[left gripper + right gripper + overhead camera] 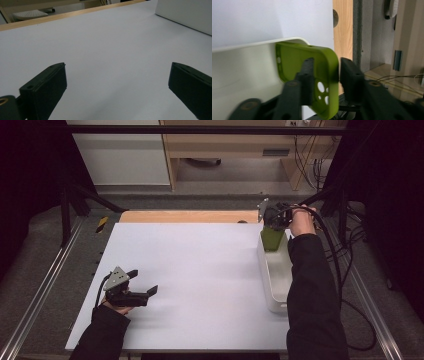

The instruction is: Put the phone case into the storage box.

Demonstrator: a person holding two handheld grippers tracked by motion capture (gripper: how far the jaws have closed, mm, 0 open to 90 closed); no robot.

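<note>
Green case is pinched by its edge in right tool, hung upright w/ long axis vertical, directly above far end of white bin. Left tool is held wide open, empty, low over worktop, well apart from bin.

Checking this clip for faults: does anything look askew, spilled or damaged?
Nothing stands out. The right gripper is shut on a green phone case, intact, at the far end of the white rectangular bin. The left gripper rests open on the white tabletop.
</note>
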